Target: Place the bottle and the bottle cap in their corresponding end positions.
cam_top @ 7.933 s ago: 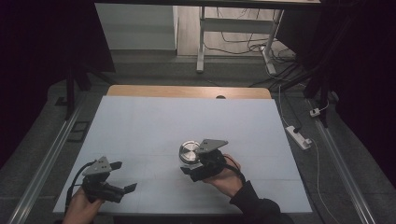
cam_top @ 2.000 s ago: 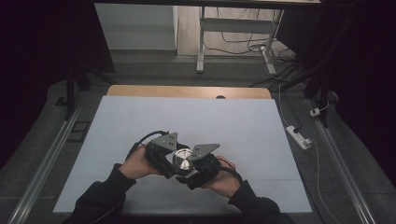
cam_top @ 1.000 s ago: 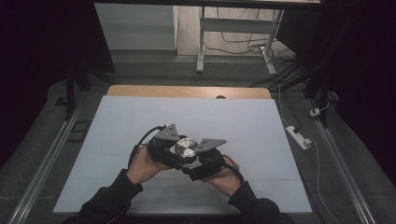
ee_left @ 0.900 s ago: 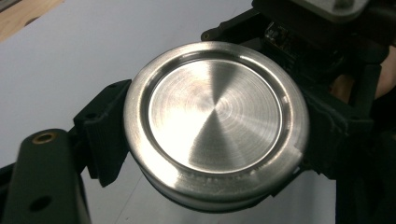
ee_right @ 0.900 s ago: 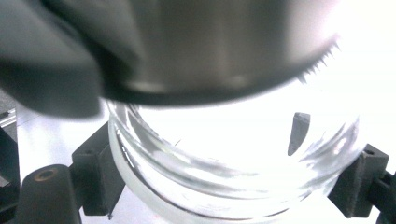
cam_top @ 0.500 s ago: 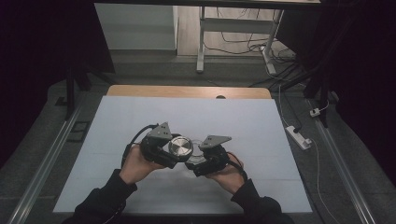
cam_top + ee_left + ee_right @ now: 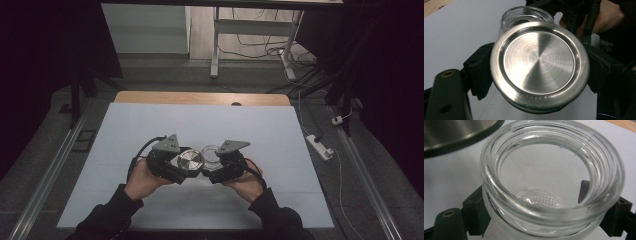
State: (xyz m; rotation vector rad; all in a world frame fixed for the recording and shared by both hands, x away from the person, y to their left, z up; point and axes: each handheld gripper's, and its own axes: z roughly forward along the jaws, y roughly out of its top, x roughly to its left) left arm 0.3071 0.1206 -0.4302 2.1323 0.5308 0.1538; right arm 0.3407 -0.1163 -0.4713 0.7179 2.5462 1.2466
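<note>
Lid (image 7: 539, 66) off, clamped in left hand-held gripper (image 7: 172, 162) just beside jar (image 7: 551, 182). Right hand-held gripper (image 7: 222, 167) clamped on open, empty jar over counter (image 7: 125, 125). Unscrewing done; lid set-down likely left.

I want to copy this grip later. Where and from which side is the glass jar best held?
Grip the glass jar on its round wall just under the threaded neck, coming level from the side, as the right gripper does now. The mouth is open and empty, the wall smooth; the neck's ledge above the pads should stop slipping.
</note>
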